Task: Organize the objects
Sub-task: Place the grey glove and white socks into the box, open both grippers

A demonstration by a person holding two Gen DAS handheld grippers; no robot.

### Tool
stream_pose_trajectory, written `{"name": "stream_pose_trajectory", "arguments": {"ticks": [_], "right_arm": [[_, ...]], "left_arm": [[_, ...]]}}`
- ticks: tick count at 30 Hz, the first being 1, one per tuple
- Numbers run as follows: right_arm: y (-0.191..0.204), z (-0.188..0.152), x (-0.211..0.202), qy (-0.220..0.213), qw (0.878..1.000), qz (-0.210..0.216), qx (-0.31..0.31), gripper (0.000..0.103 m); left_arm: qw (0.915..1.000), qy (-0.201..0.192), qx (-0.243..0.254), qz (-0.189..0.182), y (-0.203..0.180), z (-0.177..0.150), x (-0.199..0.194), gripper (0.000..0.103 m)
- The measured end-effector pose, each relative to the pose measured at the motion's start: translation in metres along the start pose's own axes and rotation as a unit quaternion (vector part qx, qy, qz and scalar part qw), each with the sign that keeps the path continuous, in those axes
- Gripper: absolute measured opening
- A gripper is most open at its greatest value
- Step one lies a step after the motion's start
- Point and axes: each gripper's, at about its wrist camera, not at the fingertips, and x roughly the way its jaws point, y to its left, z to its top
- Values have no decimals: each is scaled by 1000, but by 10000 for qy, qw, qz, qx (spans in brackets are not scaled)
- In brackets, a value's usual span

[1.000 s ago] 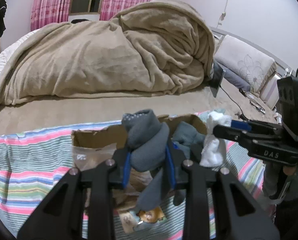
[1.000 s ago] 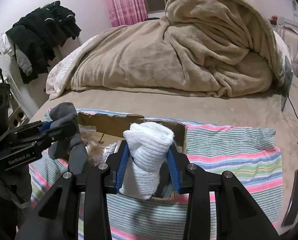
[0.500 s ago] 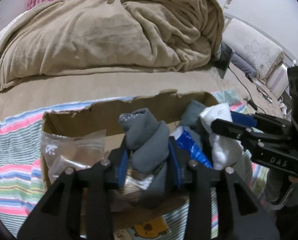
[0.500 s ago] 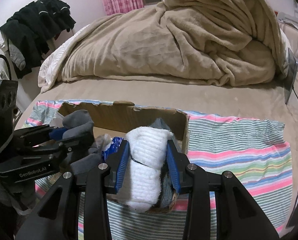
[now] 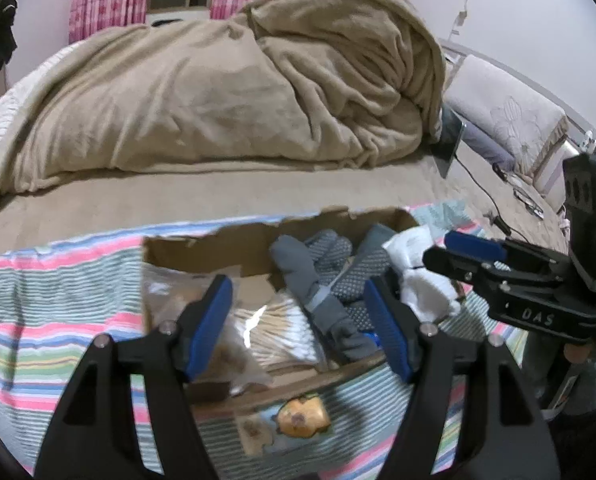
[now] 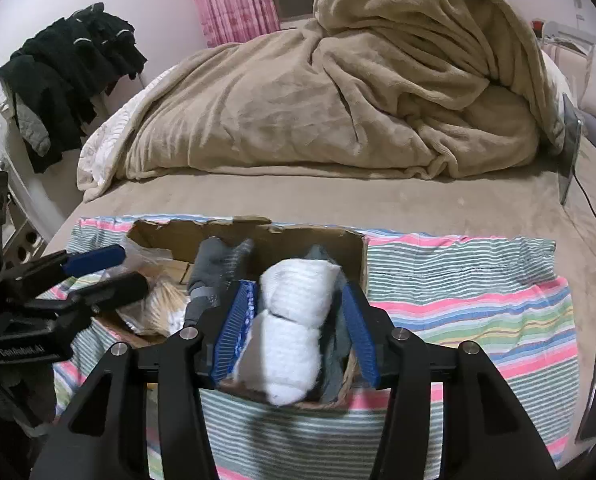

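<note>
Left gripper (image 5: 298, 312): spread, nothing held | right gripper (image 6: 295, 322): parted around white sock (image 6: 293, 320), contact unclear | "DAS" read lower right | cardboard box (image 5: 233, 248) contents partly hidden.

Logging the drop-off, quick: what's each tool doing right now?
Left tool: open, holding nothing; grey socks lie in the cardboard box.
Right tool: open, white socks between its jaws.

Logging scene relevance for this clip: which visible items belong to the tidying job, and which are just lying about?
Job items: cardboard box; grey socks lying in it; white sock bundle in it; bag of cotton swabs; left gripper and right gripper, both open.

Lying about: beige blanket; striped cloth; dark clothes; pillow.
</note>
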Motion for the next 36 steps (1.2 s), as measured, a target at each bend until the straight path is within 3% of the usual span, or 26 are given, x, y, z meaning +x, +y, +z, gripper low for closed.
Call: {"name": "stream_pose_trajectory", "arguments": {"ticks": [7,20,23,27,36], "right_arm": [[9,-8,-9,41,9999,111,37,53],[24,-26,-18,223,9997,86,91,53],[31,-31,-18,276,9995,90,95,54],[44,-33,-16,316,9994,105,9,63],[86,-44,-4,550,9980,184,-232,63]], "left_arm": [[9998,42,-116,179,22,-11,-9,78],[9978,318,-506,-275,40,-28,18,82],[9977,235,-572,-274,43,-28,9,82],[9978,87,-615,-217,53,-29,-10,82],[9976,-47,-688,-3,75,-55,-55,82]]}}
